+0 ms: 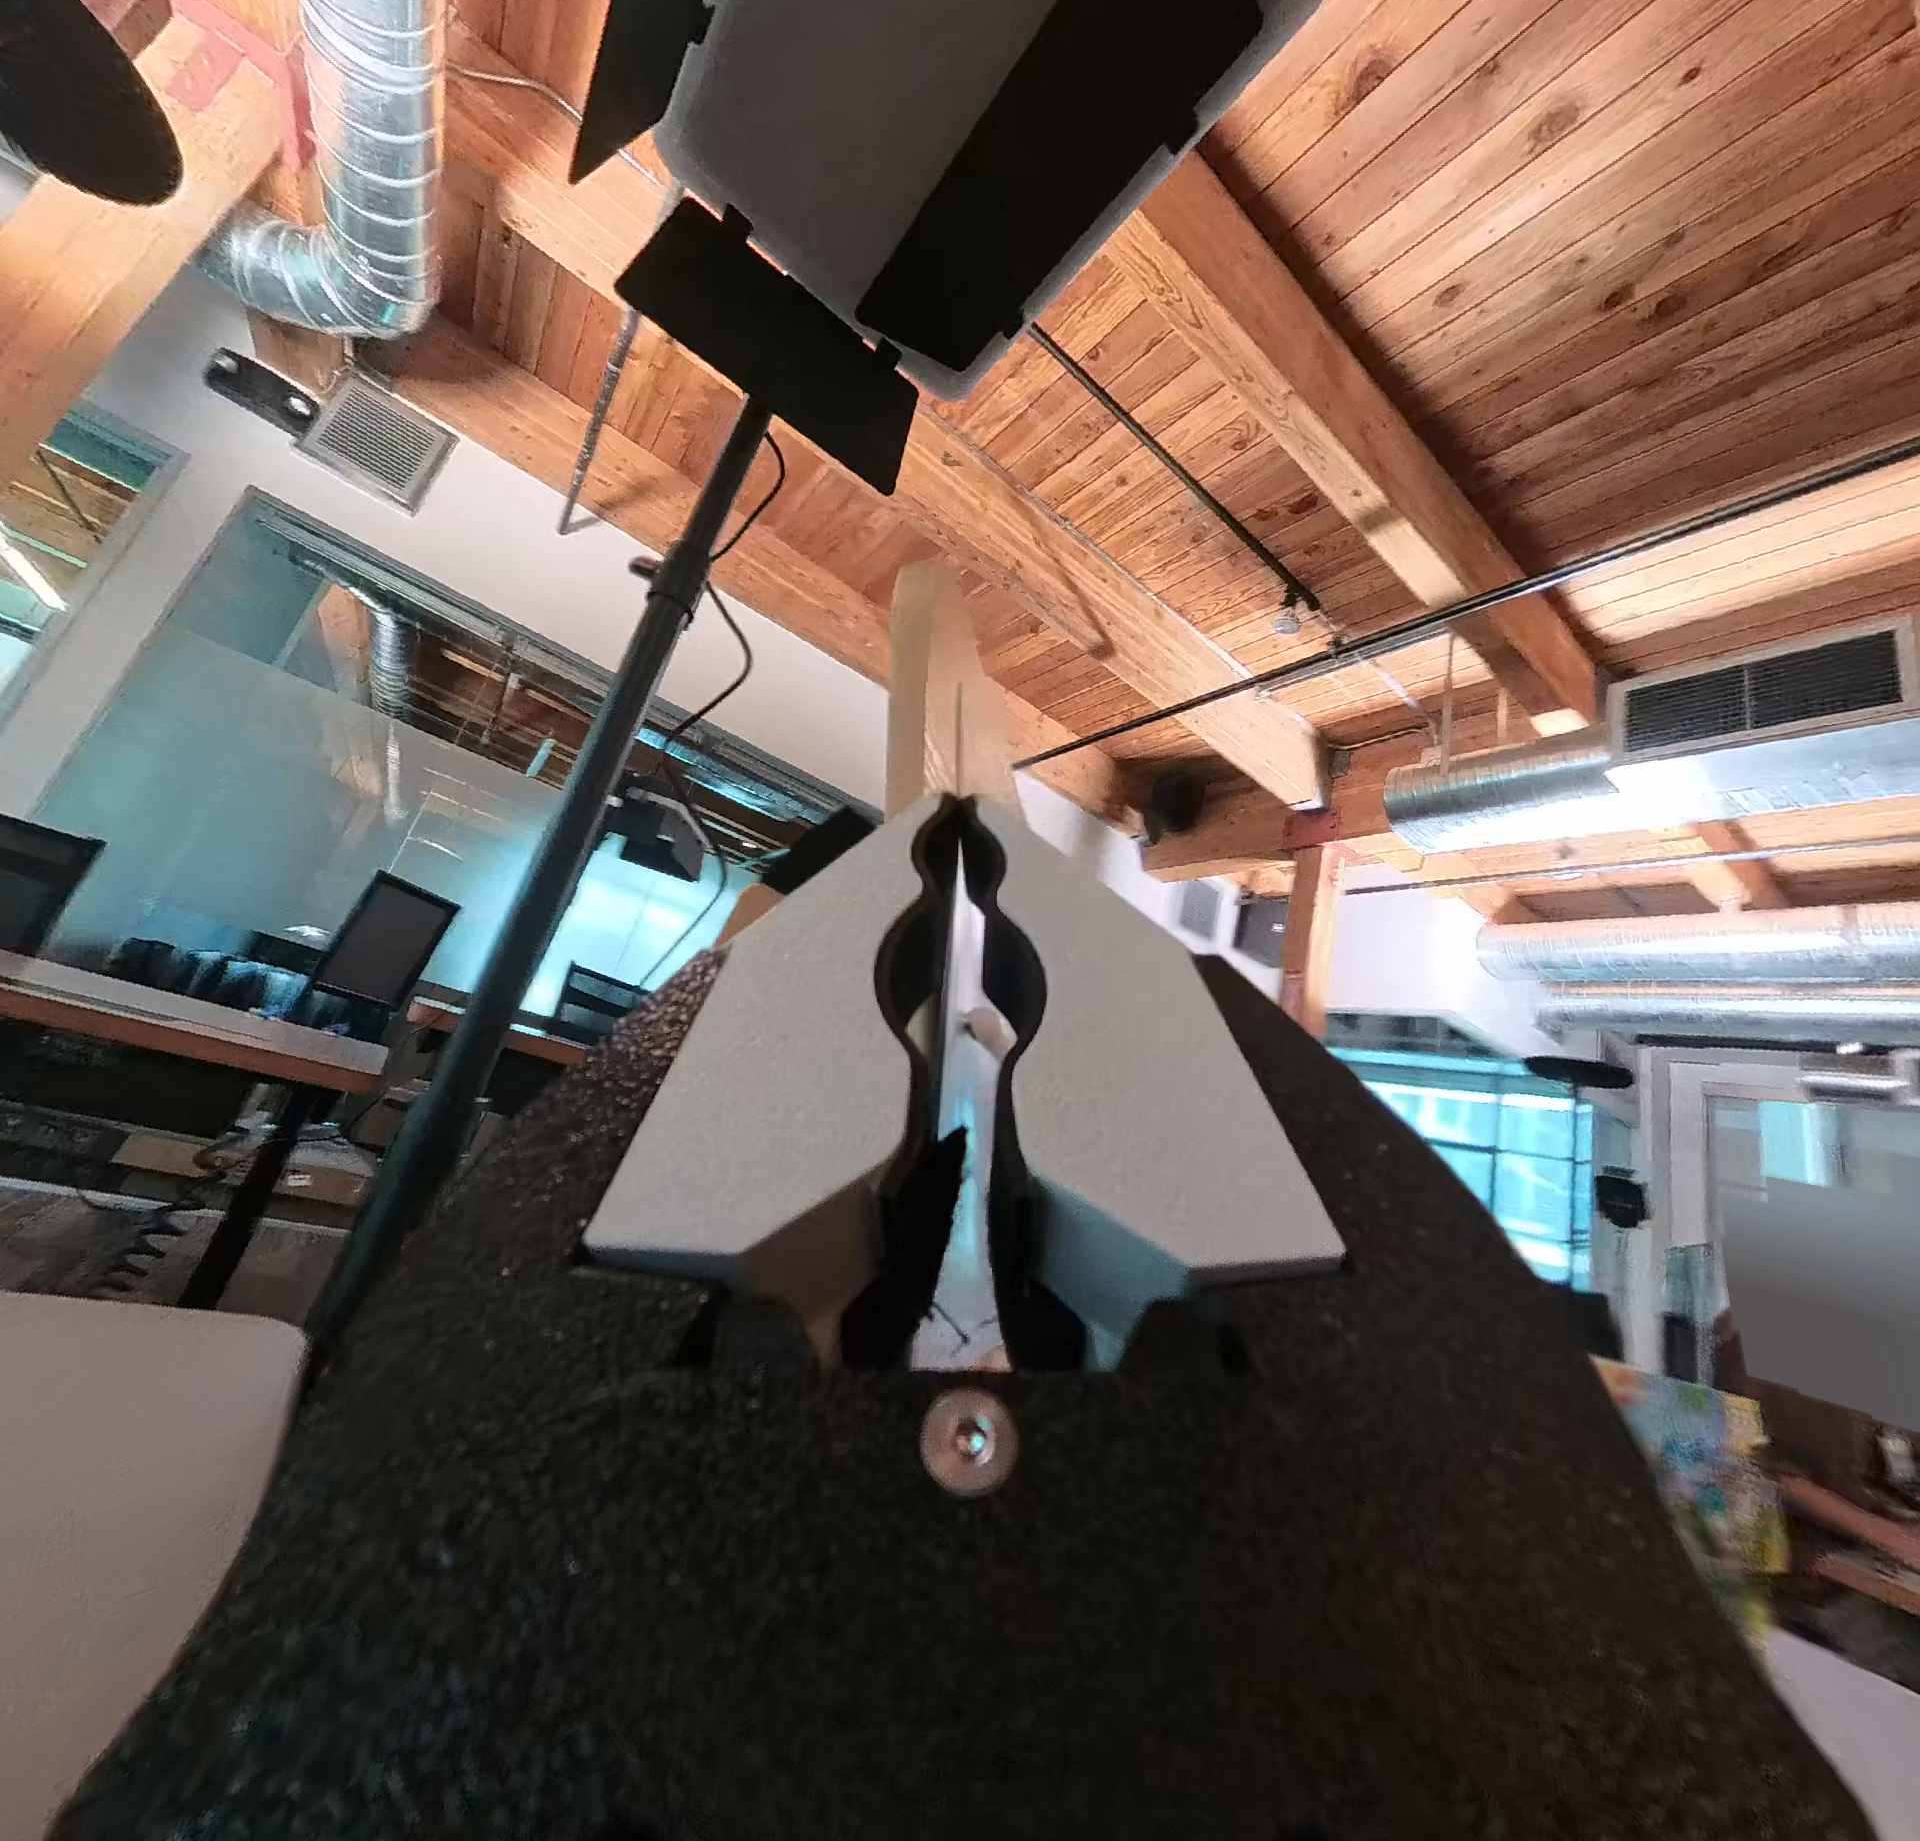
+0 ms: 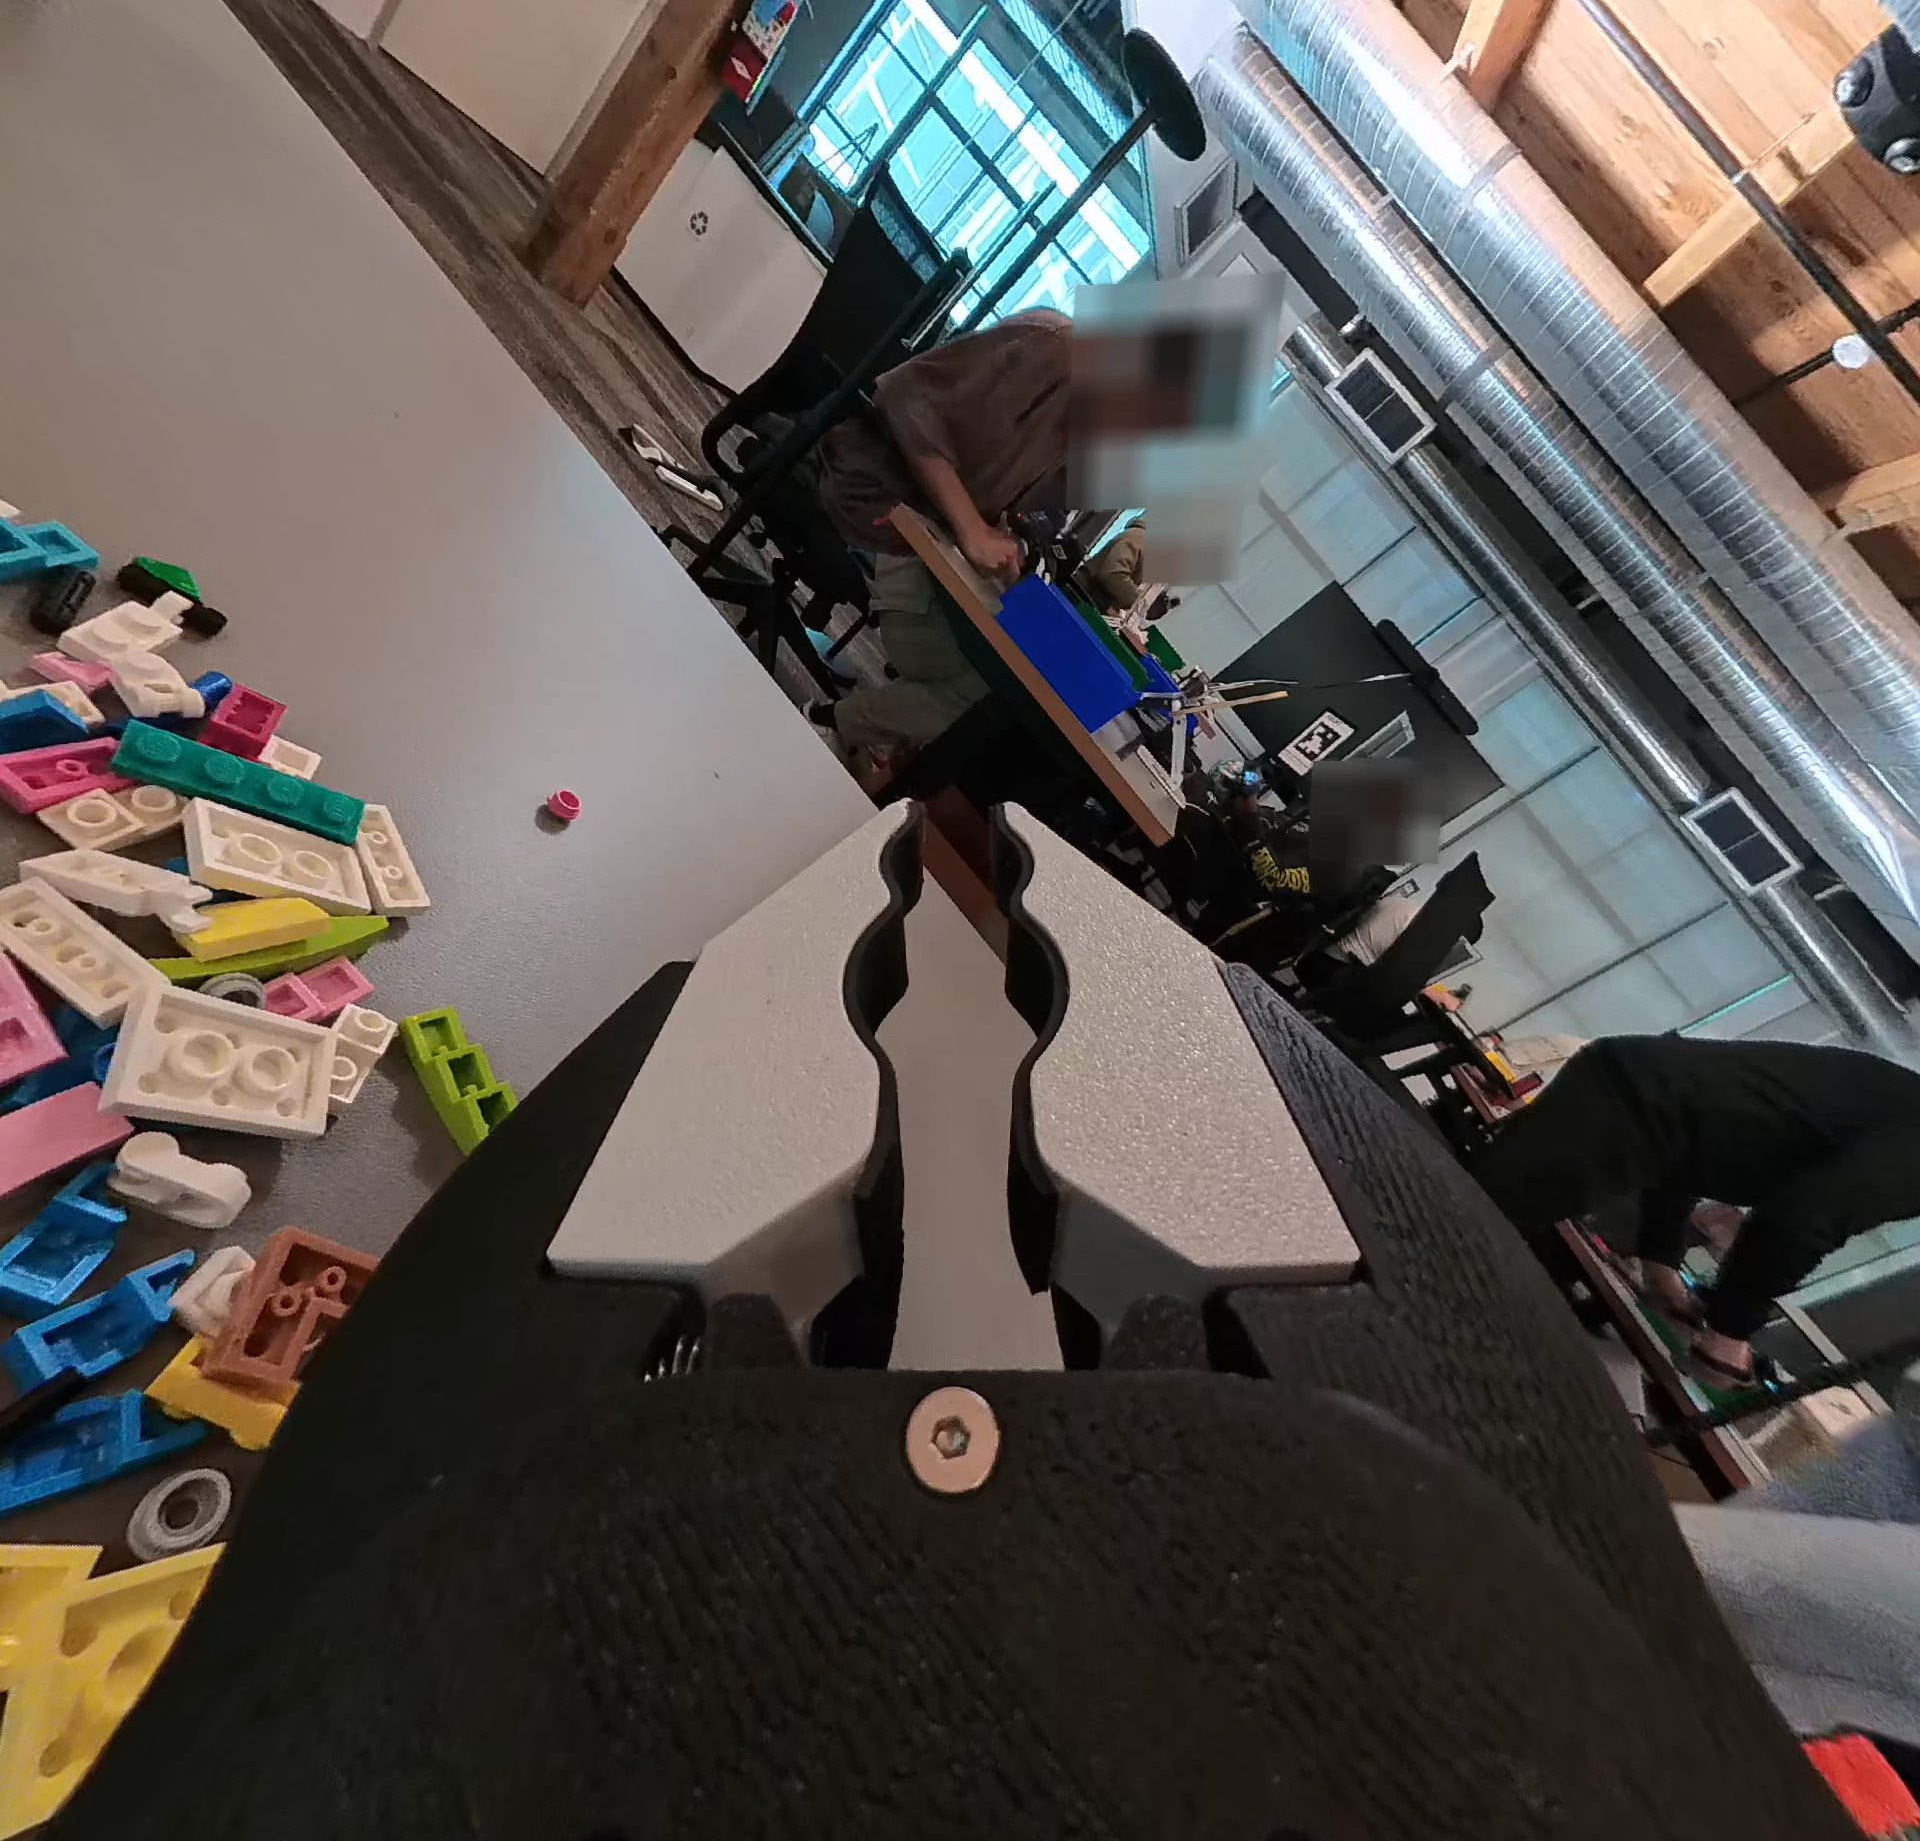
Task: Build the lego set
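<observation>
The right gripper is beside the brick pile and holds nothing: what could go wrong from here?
1. The right gripper aims past the table edge, away from the brick pile, so a blind reach could scatter bricks.
2. The small pink round piece lies alone on the table and may roll off if bumped.
3. The left gripper is shut and faces the ceiling, so it sees no bricks.

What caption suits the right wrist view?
Open right tool hovers empty beside scattered lego pieces on a grey table.
</observation>
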Tool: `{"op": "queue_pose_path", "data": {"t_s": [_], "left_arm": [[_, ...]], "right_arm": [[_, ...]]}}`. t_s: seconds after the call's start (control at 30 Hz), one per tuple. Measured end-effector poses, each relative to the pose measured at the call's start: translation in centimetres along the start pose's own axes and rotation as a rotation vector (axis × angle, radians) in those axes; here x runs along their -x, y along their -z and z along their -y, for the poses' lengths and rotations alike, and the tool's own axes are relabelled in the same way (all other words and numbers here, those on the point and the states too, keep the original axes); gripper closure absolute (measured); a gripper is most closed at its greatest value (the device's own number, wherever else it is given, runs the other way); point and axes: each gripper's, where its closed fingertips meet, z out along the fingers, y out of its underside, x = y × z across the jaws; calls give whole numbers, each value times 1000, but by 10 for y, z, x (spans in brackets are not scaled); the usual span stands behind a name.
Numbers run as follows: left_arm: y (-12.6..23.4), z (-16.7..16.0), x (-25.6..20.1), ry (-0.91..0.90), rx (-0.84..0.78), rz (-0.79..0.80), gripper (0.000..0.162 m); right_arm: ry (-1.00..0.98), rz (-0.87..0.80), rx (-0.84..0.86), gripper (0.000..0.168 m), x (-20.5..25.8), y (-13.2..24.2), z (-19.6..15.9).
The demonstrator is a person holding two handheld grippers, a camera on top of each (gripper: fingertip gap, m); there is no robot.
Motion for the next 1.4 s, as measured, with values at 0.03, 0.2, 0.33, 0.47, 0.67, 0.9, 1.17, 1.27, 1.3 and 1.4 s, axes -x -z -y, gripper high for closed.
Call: {"op": "queue_pose_path", "data": {"t_s": [0.03, 0.2, 0.33, 0.47, 0.67, 0.9, 1.17, 1.27, 1.3, 1.4], "left_arm": [[1, 0, 1, -58, 2, 23, 162], [-2, -3, 2, -288, 77, 147, 105], [1, 11, -3, -309, 34, 195, 92], [8, 34, -15, -476, -78, 311, 101], [-25, 22, -101, -530, -47, 142, 89], [-2, -127, -208, -267, 282, -74, 96], [75, -221, -261, -291, 473, -4, 102], [81, -237, -284, -297, 495, -89, 102], [81, -242, -290, -312, 506, -127, 102], [80, -252, -295, -355, 526, -180, 104]], "right_arm": [[-2, 0, -1, 157, 0, 0, 0], [-13, 4, -8, 157, 0, 0, 1], [-123, -12, -58, 157, -11, 4, 5], [-328, -47, -134, 157, -33, 14, 5], [-550, -39, -244, 157, -50, 24, 7], [-552, 152, -368, 157, -24, 27, 34], [-603, 897, 12, 162, 77, 14, 65], [-620, 1219, 320, 153, 114, 18, 68], [-570, 1243, 401, 154, 121, 15, 65], [-398, 1228, 544, 160, 133, 1, 53]]}}
